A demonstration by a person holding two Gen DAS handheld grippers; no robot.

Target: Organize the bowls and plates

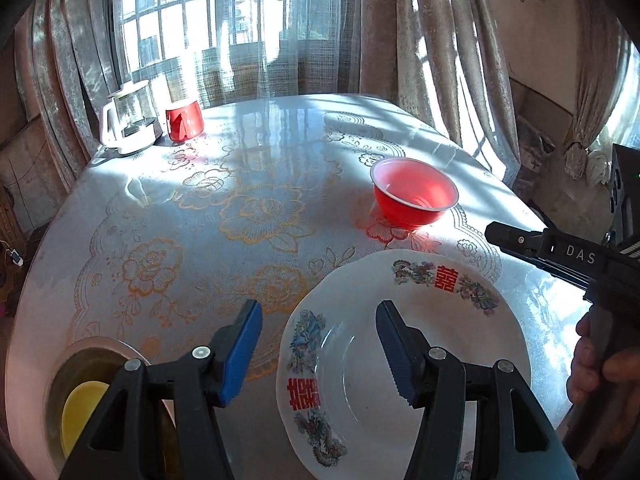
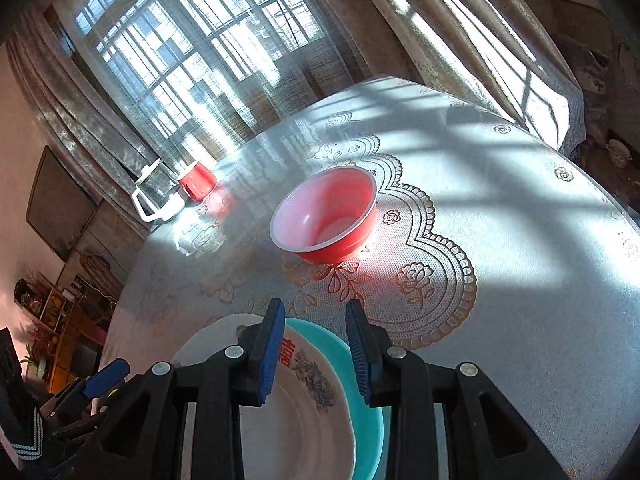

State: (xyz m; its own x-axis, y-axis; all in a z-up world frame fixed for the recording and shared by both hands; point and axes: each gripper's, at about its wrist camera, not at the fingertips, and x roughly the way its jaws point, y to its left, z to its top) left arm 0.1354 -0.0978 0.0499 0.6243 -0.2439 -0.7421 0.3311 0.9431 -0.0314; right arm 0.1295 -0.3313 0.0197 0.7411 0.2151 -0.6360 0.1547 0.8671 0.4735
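A white plate (image 1: 432, 344) with red characters and dragon prints lies on the table near the front edge. In the right wrist view the white plate (image 2: 304, 412) rests on a teal plate (image 2: 360, 392). My left gripper (image 1: 318, 348) is open, its jaws straddling the plate's left rim, empty. My right gripper (image 2: 314, 352) is open above the plates' far rim; its body (image 1: 560, 252) shows at the right of the left wrist view. A red bowl (image 1: 414, 192) stands upright further back, also in the right wrist view (image 2: 326, 216).
A yellow bowl (image 1: 80, 412) sits inside a glass dish (image 1: 80, 360) at the front left. A glass kettle (image 1: 128, 120) and a red mug (image 1: 185, 120) stand at the far left by the curtains. The lace tablecloth (image 1: 240, 208) covers the round table.
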